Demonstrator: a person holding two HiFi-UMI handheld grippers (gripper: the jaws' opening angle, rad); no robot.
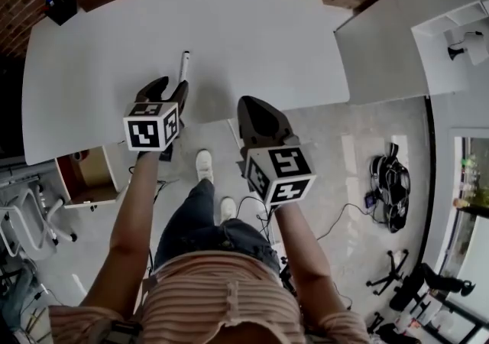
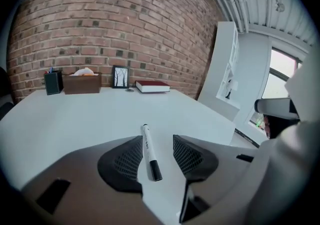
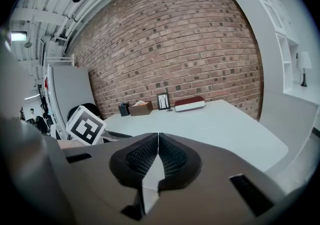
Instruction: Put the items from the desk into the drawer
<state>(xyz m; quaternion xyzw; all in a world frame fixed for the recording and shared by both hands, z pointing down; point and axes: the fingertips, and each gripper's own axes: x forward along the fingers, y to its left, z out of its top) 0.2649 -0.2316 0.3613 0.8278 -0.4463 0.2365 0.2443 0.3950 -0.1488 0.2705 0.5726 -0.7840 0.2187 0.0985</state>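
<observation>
Whiteboard marker (image 2: 149,151), lower centre, lying on white desk (image 2: 75,114) between the spread jaws of left gripper (image 2: 156,143); right gripper (image 3: 158,139), jaws pressed together, empty

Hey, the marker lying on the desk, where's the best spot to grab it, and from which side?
Probably the white barrel of the marker, mid-length, squeezed across its thin width. It lies flat on the desk pointing away from you, black cap nearest, so come in low from the near edge. The left hand-held gripper is lined up so, jaws open either side.
</observation>
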